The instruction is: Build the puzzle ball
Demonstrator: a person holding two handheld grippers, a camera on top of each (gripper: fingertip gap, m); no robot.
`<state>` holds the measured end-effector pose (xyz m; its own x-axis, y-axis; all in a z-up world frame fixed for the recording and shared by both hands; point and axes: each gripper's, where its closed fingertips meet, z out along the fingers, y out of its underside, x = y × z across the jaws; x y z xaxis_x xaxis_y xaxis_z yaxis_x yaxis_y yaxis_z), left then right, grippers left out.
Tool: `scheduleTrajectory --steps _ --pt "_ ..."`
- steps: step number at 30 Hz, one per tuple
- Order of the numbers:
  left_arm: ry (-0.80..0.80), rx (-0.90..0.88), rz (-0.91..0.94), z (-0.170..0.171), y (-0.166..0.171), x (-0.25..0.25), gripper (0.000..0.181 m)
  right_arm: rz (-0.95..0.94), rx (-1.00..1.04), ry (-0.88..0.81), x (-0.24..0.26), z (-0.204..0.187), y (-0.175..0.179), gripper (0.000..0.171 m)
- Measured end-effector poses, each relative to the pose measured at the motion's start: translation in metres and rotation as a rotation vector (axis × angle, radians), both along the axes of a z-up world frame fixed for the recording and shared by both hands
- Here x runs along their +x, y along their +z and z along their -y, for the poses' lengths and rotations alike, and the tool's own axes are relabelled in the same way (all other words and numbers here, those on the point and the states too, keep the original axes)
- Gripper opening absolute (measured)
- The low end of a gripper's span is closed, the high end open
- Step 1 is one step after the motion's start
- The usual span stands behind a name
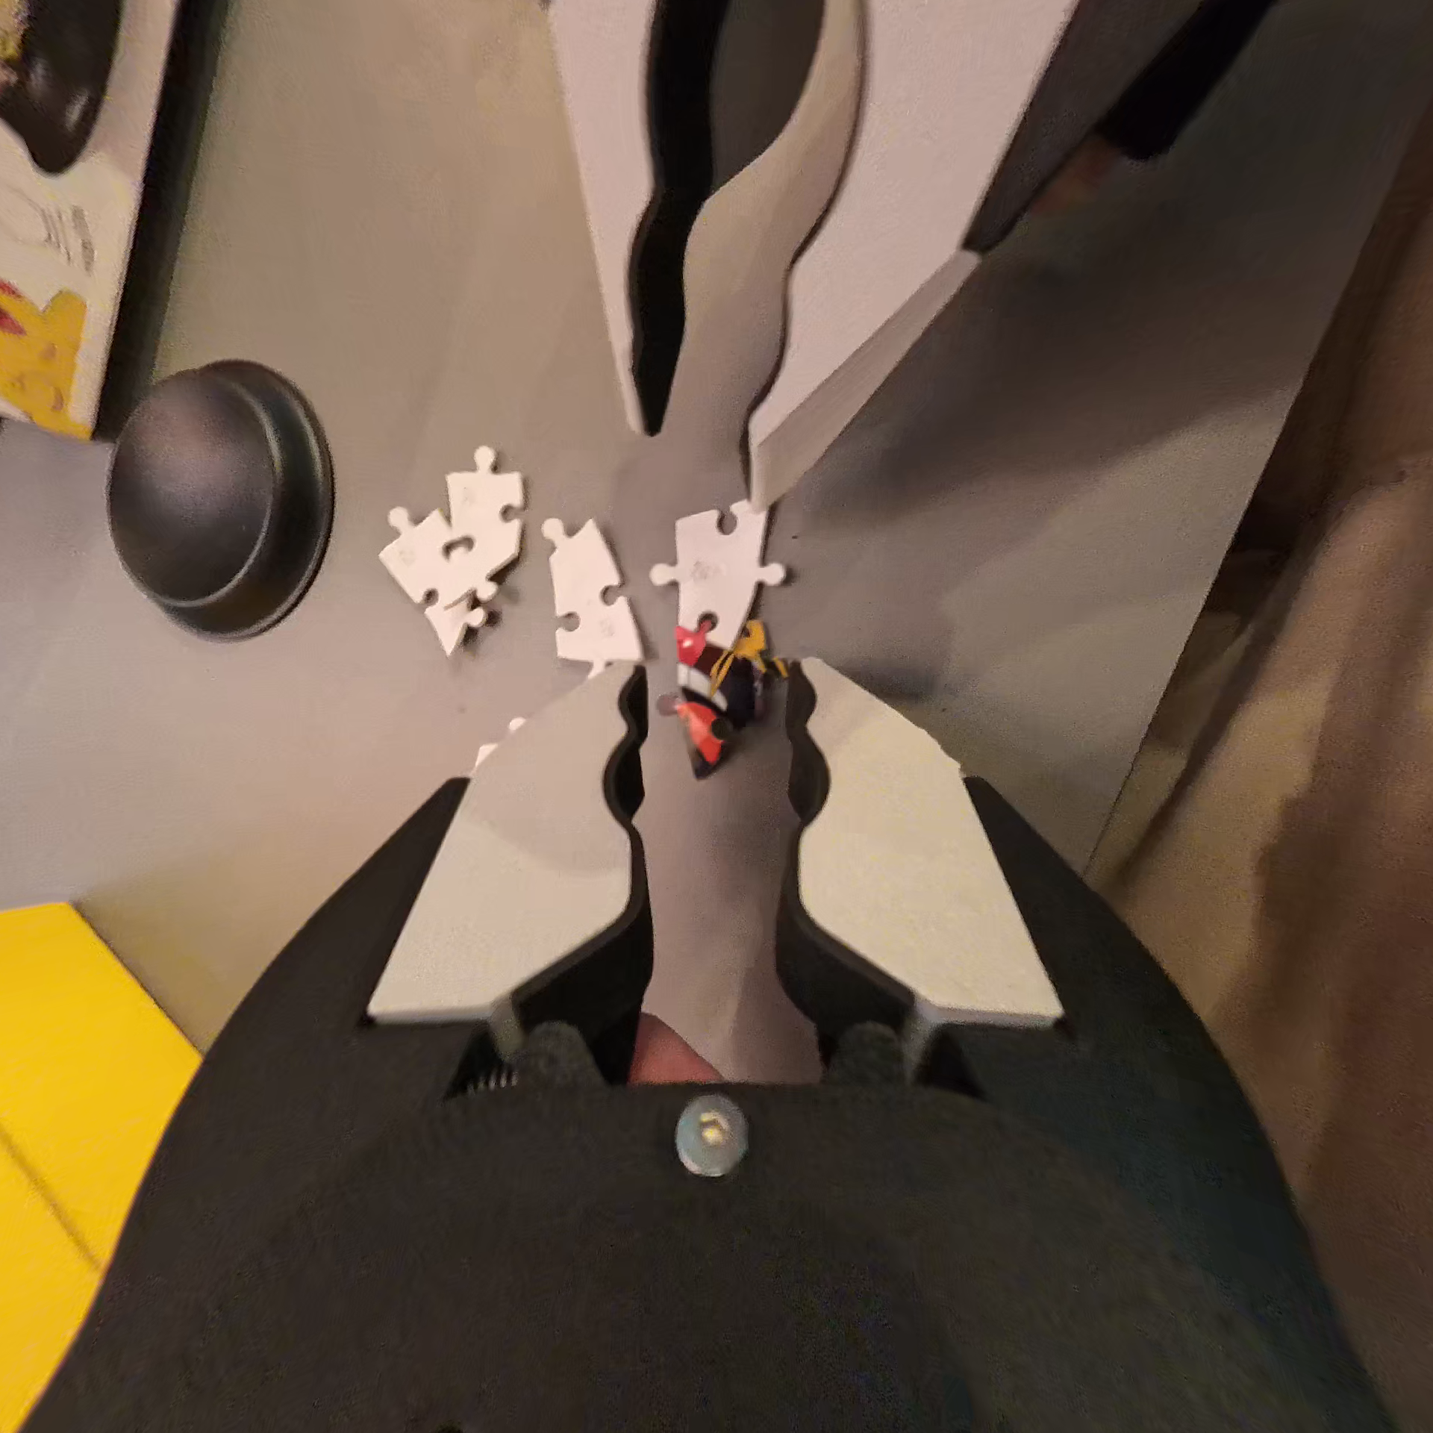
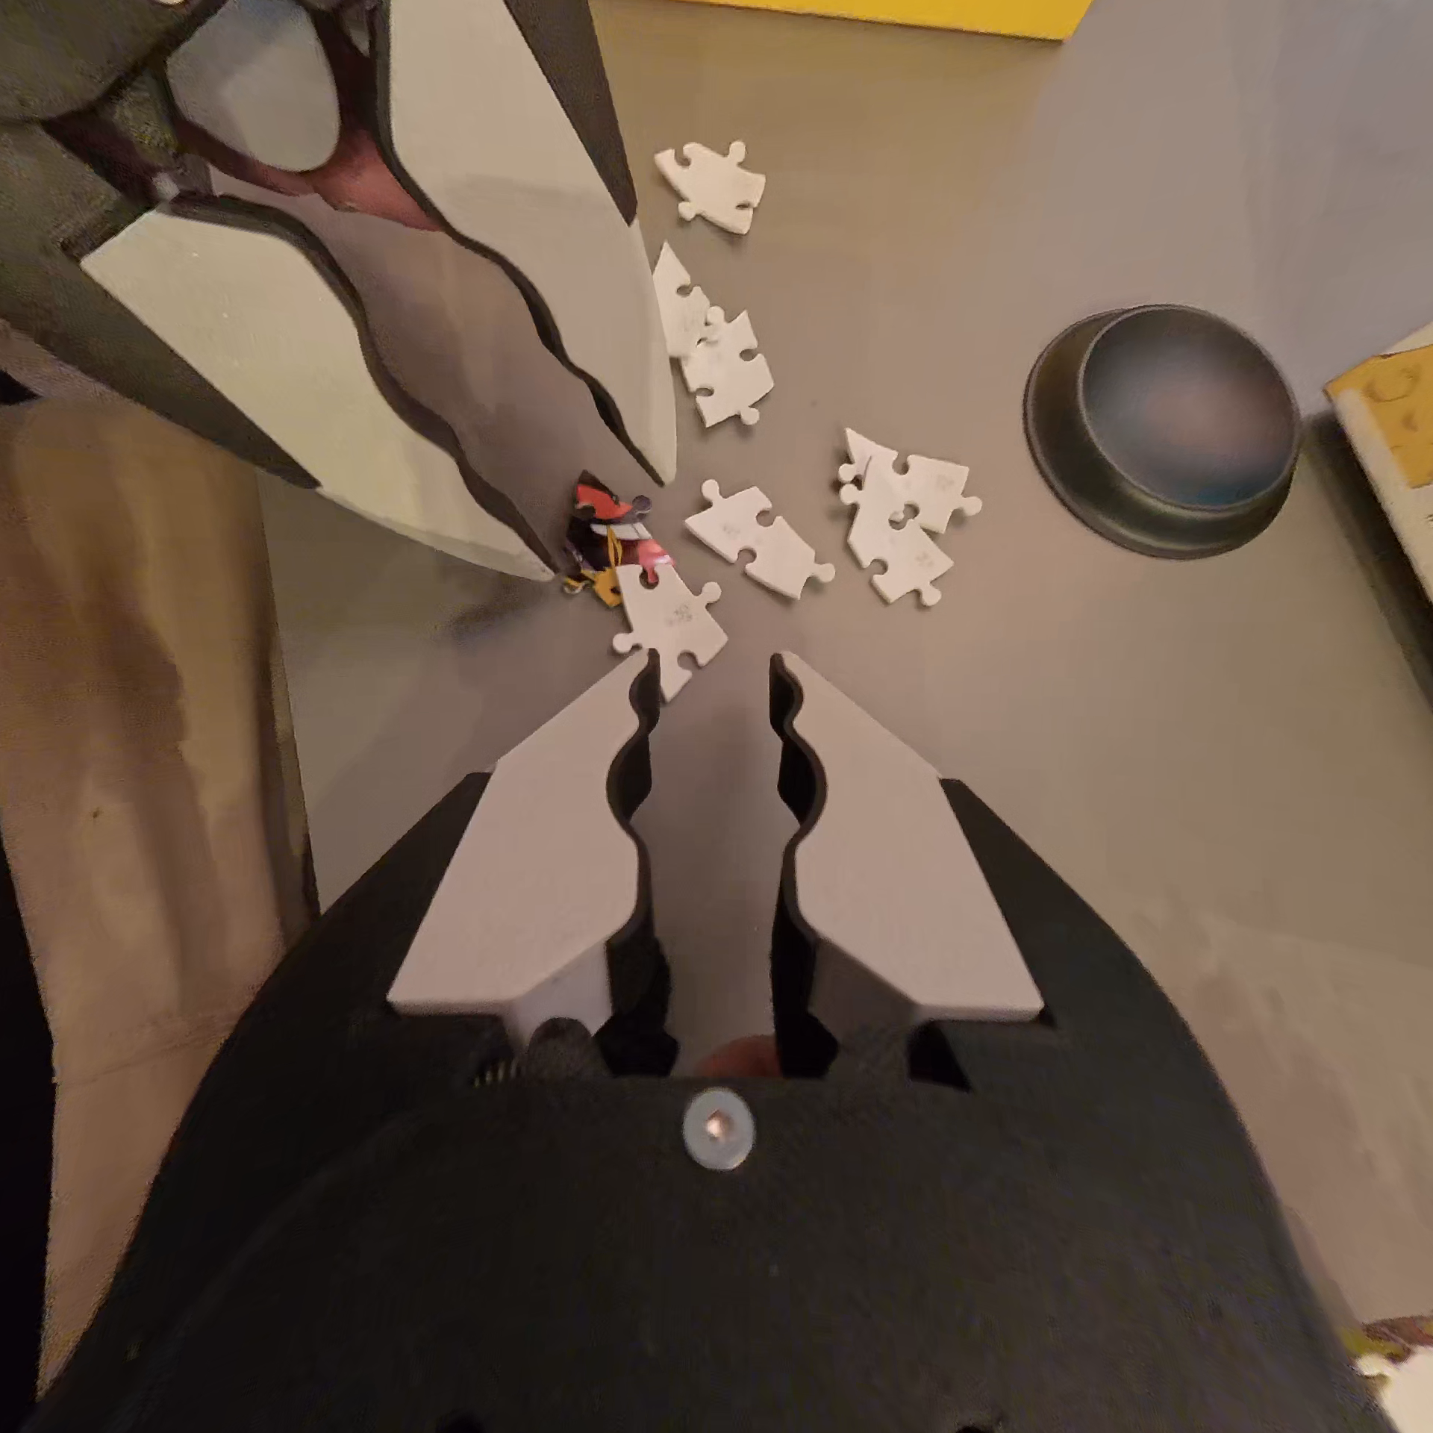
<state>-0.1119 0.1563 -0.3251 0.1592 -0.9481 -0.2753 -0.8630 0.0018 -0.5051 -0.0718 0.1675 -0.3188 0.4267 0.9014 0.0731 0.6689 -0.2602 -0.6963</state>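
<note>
From the left wrist view, the left gripper (image 1: pixel 717 675) hangs with its jaws apart and empty over the grey table (image 1: pixel 969 620); a printed puzzle piece (image 1: pixel 713 698) lies between its tips, locked to a white piece (image 1: pixel 717 566).

From the right wrist view, the right gripper (image 2: pixel 709 667) is likewise spread, empty, its left tip beside that white piece. A black dome stand (image 2: pixel 1163 434) sits well apart.

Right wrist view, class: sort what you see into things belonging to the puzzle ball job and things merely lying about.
Belongs to the job:
- white puzzle pieces, face down
- coloured piece joined to a white piece
- left gripper
- right gripper
- black stand, probably

Lying about:
- yellow box at the table edge
- printed sheet
</note>
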Motion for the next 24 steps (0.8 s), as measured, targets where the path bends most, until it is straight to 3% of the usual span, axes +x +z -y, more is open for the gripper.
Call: scheduleTrajectory --steps 5,14,24 --pt "-0.026 0.127 -0.058 -0.007 -0.009 0.003 0.004 -0.028 -0.011 -0.016 0.006 -0.001 0.003 0.026" --pt "0.005 0.104 -0.03 -0.012 -0.006 0.0 0.0 -0.019 -0.003 0.003 0.012 0.001 0.001 0.026" --pt "0.083 -0.241 0.47 -0.004 0.042 0.03 0.0 -0.102 0.001 -0.007 0.006 -0.001 0.015 0.029"
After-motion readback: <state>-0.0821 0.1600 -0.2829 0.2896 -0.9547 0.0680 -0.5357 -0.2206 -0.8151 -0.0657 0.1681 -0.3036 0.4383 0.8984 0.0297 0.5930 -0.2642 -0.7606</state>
